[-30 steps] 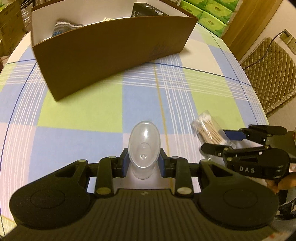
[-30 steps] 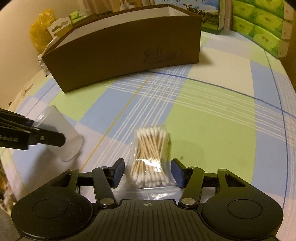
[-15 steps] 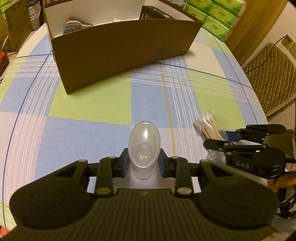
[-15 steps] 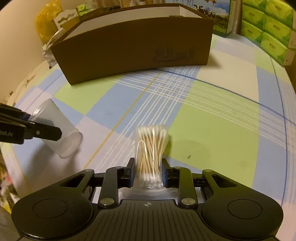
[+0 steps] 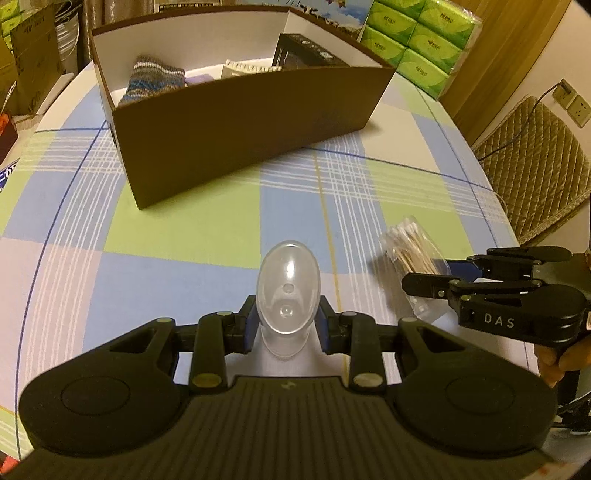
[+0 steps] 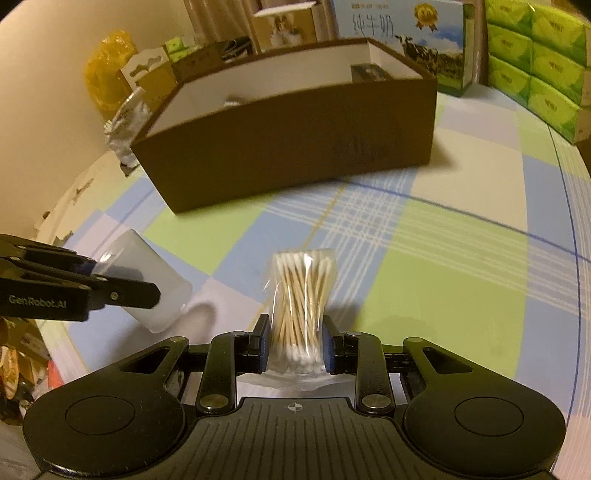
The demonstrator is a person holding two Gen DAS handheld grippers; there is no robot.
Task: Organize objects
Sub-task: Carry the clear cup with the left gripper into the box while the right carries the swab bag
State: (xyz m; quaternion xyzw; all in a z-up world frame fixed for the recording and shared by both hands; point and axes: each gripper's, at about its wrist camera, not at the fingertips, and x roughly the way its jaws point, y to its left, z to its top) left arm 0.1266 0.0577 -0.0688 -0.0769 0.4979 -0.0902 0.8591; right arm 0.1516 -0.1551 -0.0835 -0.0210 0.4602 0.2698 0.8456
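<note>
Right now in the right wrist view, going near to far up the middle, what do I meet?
Right gripper → bag of cotton swabs held in it → bare checked tablecloth → brown box → milk carton behind it.

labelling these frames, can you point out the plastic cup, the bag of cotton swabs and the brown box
plastic cup (image 5: pixel 289 288), left wrist view, on its clear base facing the camera.
bag of cotton swabs (image 6: pixel 302 295), right wrist view, on the bundled wooden sticks.
brown box (image 5: pixel 251 122), left wrist view, on its near outer wall.
</note>
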